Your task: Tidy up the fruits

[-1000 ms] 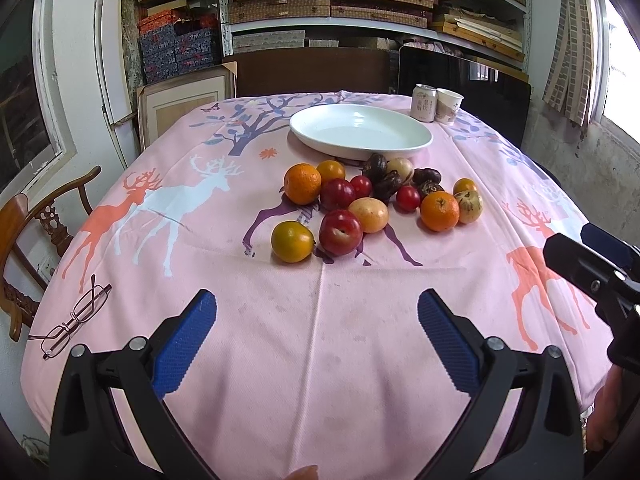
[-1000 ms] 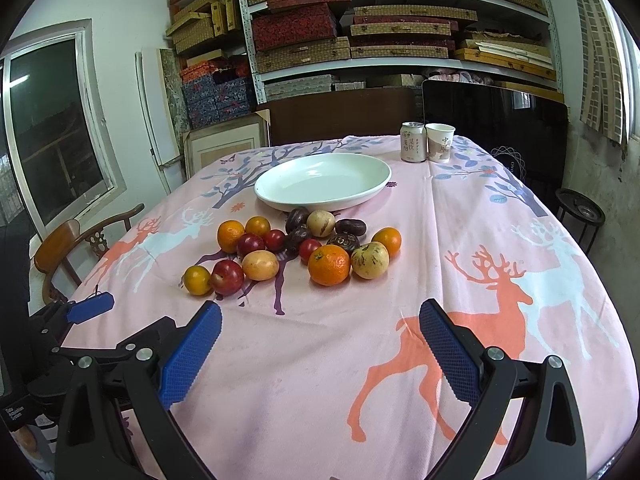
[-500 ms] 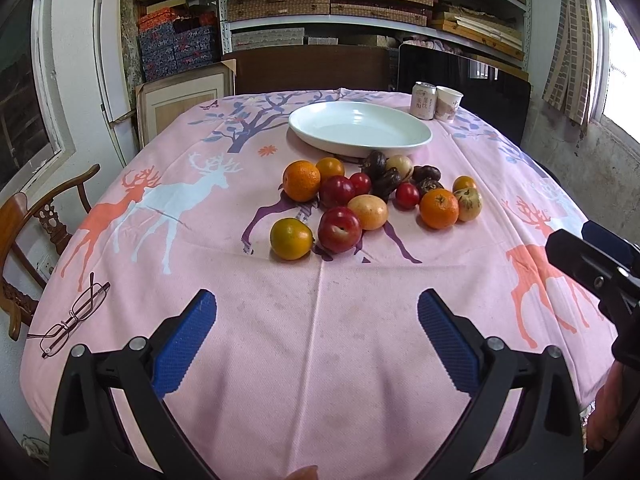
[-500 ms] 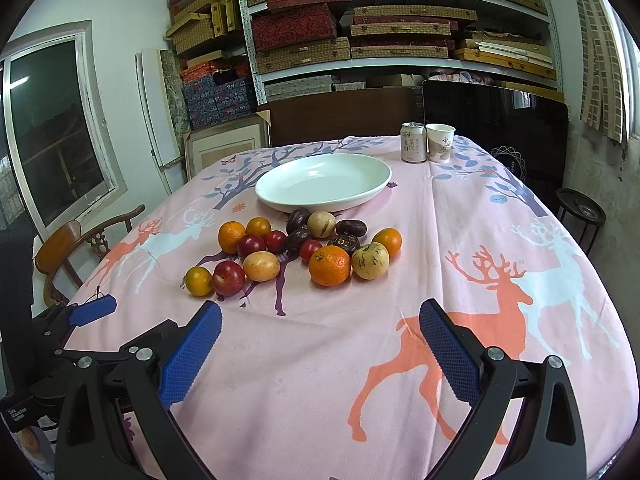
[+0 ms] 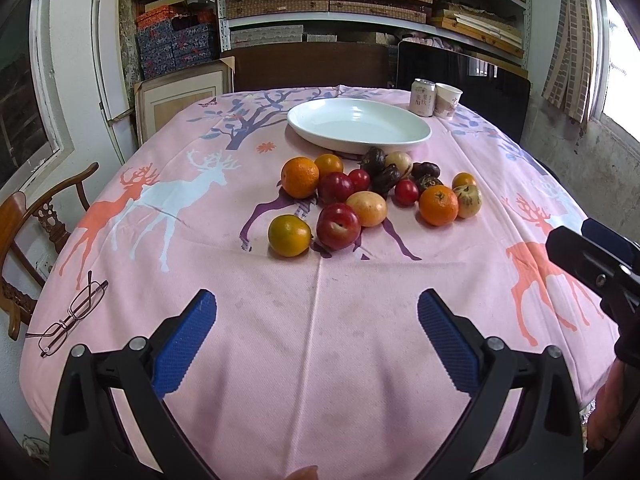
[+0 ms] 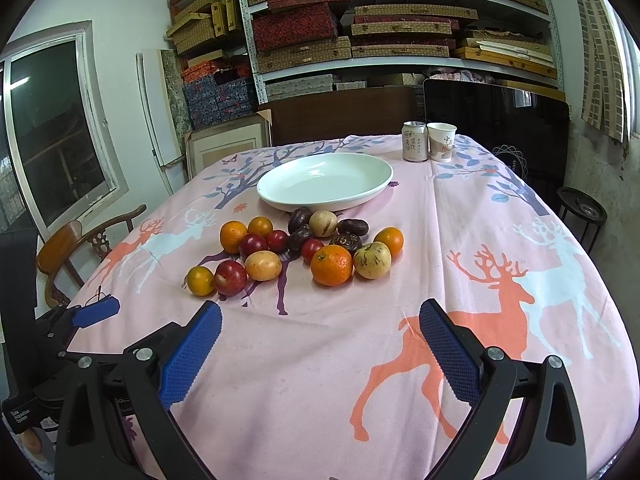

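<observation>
A pile of fruit lies mid-table on a pink deer-print cloth: oranges (image 5: pixel 299 176) (image 6: pixel 331 265), red plums (image 5: pixel 338 226) (image 6: pixel 230 277), a yellow fruit (image 5: pixel 367 208), dark fruits (image 5: pixel 386 178) and a striped pale fruit (image 6: pixel 372 260). An empty white oval plate (image 5: pixel 359 126) (image 6: pixel 325 180) stands just behind them. My left gripper (image 5: pixel 317 328) is open and empty near the table's front edge. My right gripper (image 6: pixel 320 334) is open and empty, short of the pile.
A drink can (image 6: pixel 414 141) and paper cup (image 6: pixel 441 141) stand behind the plate at the right. Glasses (image 5: pixel 70 314) lie at the front left. A wooden chair (image 5: pixel 36 224) is left of the table. Shelves of boxes line the back wall.
Both grippers have edged slightly closer to the fruit pile. Both stay open and empty.
</observation>
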A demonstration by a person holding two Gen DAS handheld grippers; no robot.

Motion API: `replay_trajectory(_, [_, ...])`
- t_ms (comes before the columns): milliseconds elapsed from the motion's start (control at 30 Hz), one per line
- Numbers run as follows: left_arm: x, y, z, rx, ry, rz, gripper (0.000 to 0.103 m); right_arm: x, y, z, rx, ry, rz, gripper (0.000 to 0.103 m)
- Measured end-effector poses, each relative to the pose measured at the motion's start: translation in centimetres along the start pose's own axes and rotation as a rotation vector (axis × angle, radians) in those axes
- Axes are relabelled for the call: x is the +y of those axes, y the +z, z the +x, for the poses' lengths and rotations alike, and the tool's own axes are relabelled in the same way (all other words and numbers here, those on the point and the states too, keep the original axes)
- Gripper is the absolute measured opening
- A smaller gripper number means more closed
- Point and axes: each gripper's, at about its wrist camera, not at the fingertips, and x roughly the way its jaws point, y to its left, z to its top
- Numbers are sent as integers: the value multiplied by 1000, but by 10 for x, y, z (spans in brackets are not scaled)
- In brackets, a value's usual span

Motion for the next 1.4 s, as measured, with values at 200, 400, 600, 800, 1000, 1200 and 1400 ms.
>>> replay_trajectory(200, [-1,-1,1,5,-1,0,99,-1,0,1,-1,0,0,100])
replay_trajectory(400, [-2,-3,0,8,0,-1,99,5,-3,5,6,4,3,100])
replay_trajectory(600, [-2,-3,3,21,-2,0,99,5,-4,6,11,3,11,100])
replay_trajectory(800, [7,-2,10,42,-10,-12,99,-1,-9,22,82,30,28,100])
replay_trajectory(1000, [26,2,36,105,-11,-12,99,-16,-14,38,114,51,71,100])
replay_trajectory(1200, [43,27,70,168,-33,-37,99,-24,-12,54,147,47,41,100])
replay_trajectory(1400, [48,47,115,254,-40,-61,99,-43,-12,67,192,106,106,100])
